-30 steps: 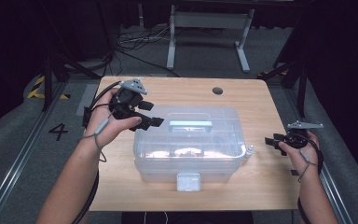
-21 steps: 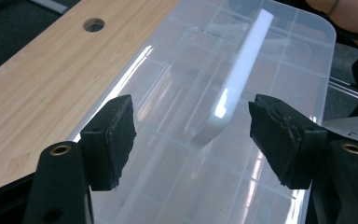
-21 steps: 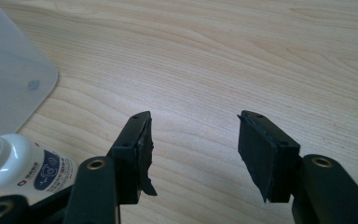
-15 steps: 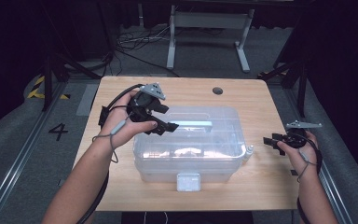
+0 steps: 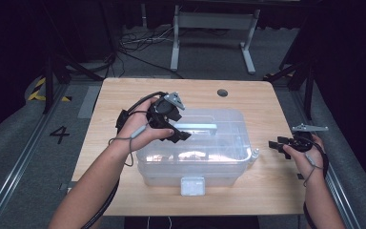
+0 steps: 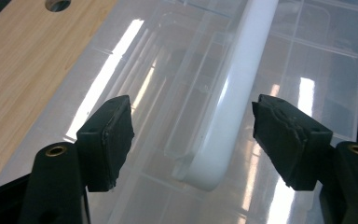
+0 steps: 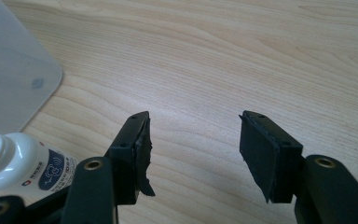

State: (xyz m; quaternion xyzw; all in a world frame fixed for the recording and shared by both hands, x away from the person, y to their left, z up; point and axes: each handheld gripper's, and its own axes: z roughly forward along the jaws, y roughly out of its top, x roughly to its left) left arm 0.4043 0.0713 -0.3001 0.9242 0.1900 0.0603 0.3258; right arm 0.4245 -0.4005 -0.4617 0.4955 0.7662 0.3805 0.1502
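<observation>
A light wooden desk [image 5: 124,100] with a small round hole [image 5: 222,92] near its far edge is set on grey carpet, backed by a dark room with cables and a metal stand [image 5: 214,28]. A clear lidded plastic box [image 5: 228,148] is placed mid-desk. The left gripper [image 5: 180,136] is held wide open above the lid's white handle [image 6: 233,93], gripping nothing. The right gripper [image 5: 272,144] is held open and empty at the desk's right edge, beside a small white bottle [image 7: 14,163].
</observation>
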